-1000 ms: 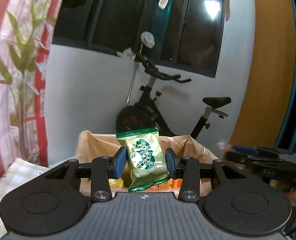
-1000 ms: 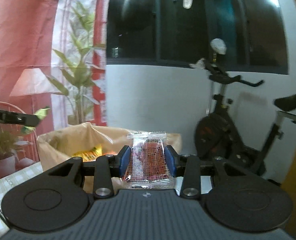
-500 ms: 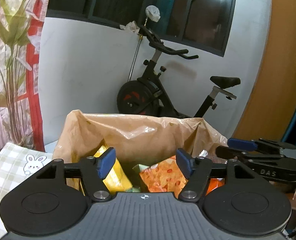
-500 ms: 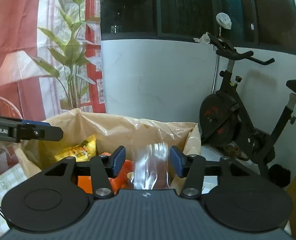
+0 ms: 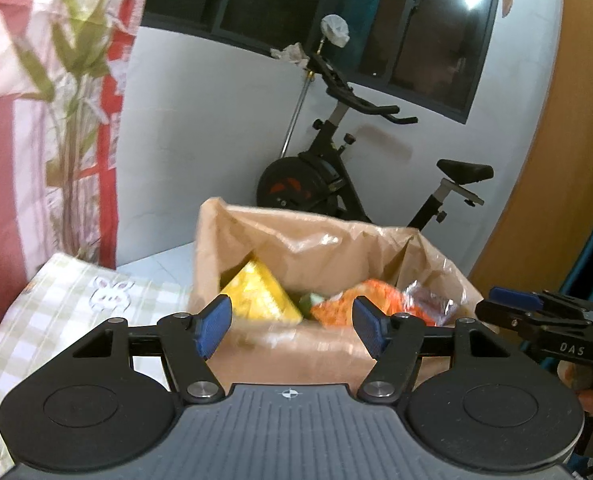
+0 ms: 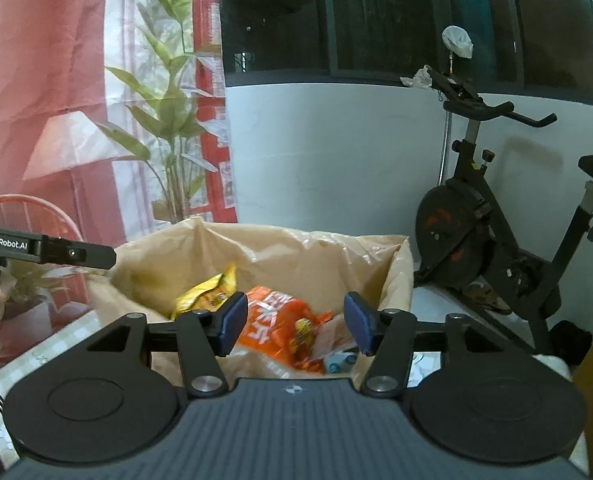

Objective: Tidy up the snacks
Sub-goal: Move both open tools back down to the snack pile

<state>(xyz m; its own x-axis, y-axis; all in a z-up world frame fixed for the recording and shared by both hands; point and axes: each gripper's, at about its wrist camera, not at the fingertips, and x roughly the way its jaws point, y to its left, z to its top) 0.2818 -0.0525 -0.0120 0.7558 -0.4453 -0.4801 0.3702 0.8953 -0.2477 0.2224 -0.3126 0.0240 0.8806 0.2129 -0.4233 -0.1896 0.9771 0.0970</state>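
"GenRobot.AI" on left gripper (image 6: 46, 251) arm, "DAS" on right gripper (image 5: 552, 326) body, orange snack bag (image 6: 280, 326) print unreadable

Each view looks forward from behind its own gripper, tilted somewhat down, close above the near rim of the bag (image 5: 320, 240) (image 6: 296, 248). The left wrist view sits to the left of the bag and catches the right gripper (image 5: 508, 304) at its right edge. Both views share the bag's open mouth and the bike (image 5: 336, 168) (image 6: 480, 216) behind the bag.
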